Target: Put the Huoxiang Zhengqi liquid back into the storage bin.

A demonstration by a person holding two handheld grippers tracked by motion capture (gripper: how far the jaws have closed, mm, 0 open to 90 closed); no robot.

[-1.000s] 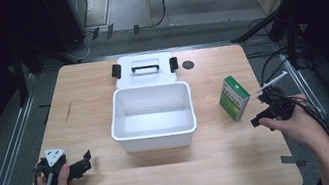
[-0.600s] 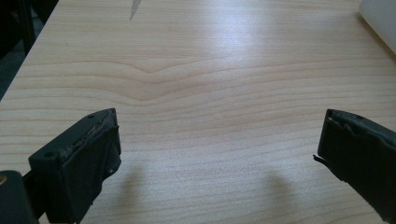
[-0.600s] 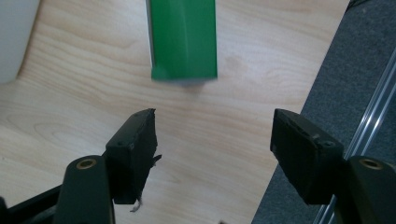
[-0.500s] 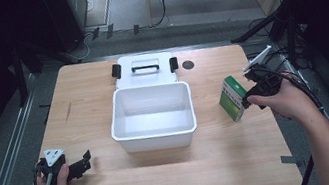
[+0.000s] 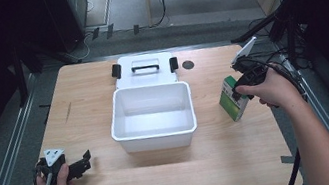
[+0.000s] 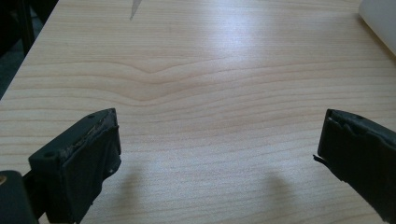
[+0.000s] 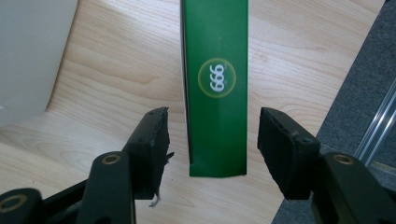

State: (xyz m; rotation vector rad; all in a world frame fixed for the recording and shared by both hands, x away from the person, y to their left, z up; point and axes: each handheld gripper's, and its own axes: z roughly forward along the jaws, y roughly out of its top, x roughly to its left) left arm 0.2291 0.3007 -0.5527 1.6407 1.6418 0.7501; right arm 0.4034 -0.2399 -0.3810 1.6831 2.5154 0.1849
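The digits "999" are read, inverted, inside a yellow-ringed circle on the narrow green face of the green box (image 7: 217, 84) in the right gripper view. Its print in the high view (image 5: 231, 99) cannot be read.

Green box (image 5: 231, 101) upright near table's right edge, beside open white bin (image 5: 152, 116)

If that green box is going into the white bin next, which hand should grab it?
The right. Its tool is open, with the green box already between the jaws. The left tool, also open, sits over bare table at the near left corner, with the white bin between it and the box.
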